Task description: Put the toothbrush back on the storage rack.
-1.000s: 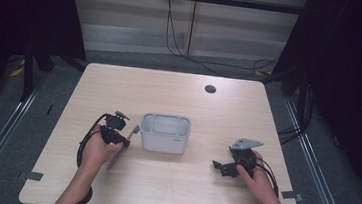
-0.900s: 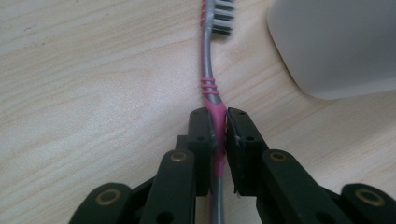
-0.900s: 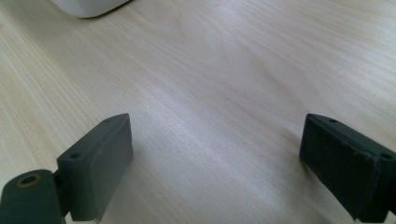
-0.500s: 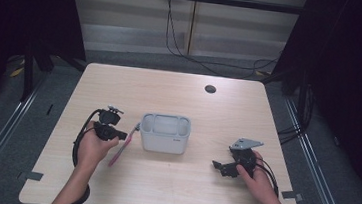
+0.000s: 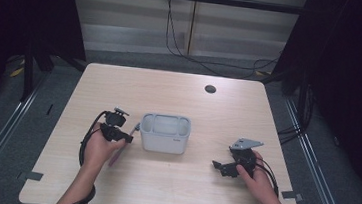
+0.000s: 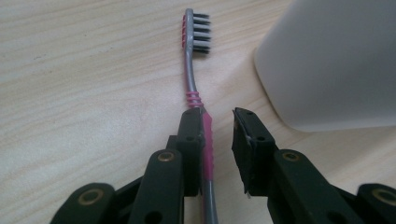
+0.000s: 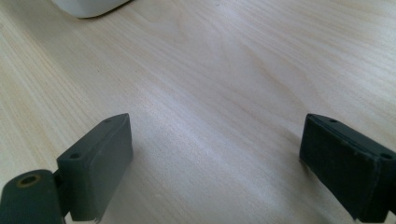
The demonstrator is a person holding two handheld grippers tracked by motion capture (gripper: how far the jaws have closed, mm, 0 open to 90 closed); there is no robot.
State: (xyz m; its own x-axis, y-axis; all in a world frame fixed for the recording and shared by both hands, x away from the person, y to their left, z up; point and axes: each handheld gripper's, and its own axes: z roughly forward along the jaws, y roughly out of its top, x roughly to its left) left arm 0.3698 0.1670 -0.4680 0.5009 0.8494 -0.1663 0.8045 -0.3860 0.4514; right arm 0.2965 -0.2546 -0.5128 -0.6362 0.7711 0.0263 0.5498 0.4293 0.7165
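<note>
High view: wood table [image 5: 160, 190], white compartmented holder [image 5: 165, 132] near the middle, my left gripper [image 5: 124, 136] just left of it, my right gripper [image 5: 227, 167] well right of it and nearer me.

Right gripper view: jaws spread wide over bare wood, nothing between them. It's parked, and I leave it there.

Left gripper view: pink-and-grey toothbrush [image 6: 192, 91] lies flat on the table, bristle head at the far end, handle running back between my jaws, the holder [image 6: 327, 60] just to its right. My jaws have just been opening. The handle sits against the left pad, with a clear gap to the right pad, so nothing is pinched.

My read: the brush goes into the holder, so the step is getting a proper grip.

- Shift left a touch so the handle centres between the pads; closing now would shove it sideways.
- Close on the pink ribbed section, not the thin grey neck.
- Keep the pads low to the wood, since the handle is slim and could pop out.
- Lift straight up before swinging right; the holder wall is close.
</note>
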